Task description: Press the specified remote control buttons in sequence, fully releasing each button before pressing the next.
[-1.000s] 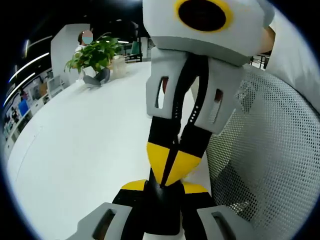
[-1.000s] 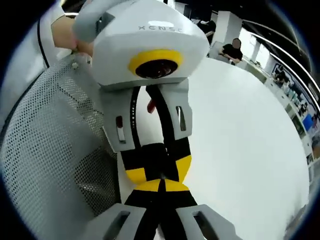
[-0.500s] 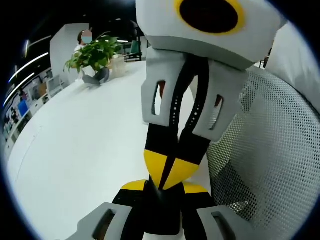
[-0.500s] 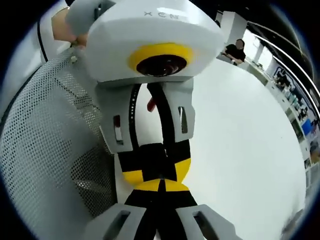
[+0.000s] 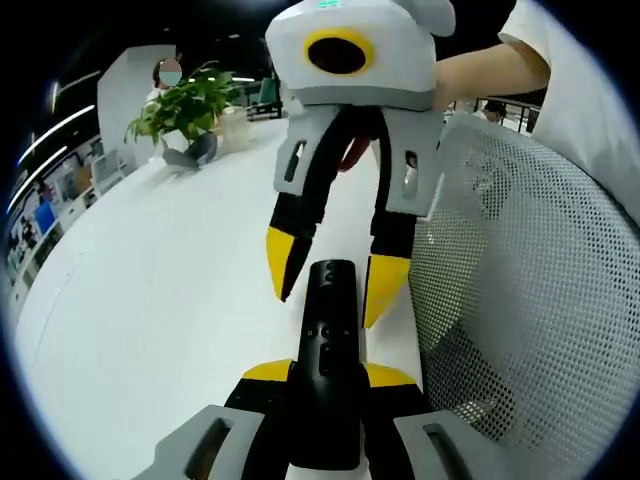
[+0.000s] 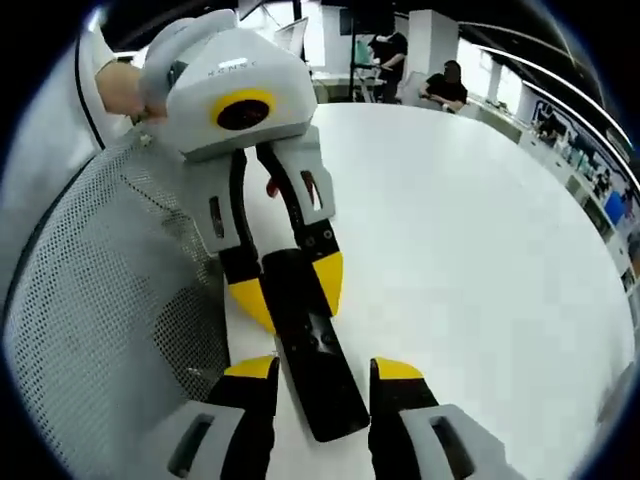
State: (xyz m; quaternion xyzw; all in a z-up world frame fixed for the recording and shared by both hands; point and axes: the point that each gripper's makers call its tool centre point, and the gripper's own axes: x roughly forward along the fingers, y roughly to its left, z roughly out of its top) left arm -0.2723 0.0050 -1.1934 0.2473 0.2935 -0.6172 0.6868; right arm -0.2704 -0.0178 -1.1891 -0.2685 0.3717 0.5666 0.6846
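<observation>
White round tabletop | grey mesh chair back, at table edge | green leafy potted plant, far side | seated people in dark tops, background

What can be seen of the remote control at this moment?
The remote control is a slim black bar, plastic by its look, with a few small buttons on its upper face. The left hand-held gripper clamps one end; the free end reaches between the right hand-held gripper's open yellow tips, just above the white table.

No legible text, label or number appears in either view; faint marks on the left gripper housing cannot be read.
</observation>
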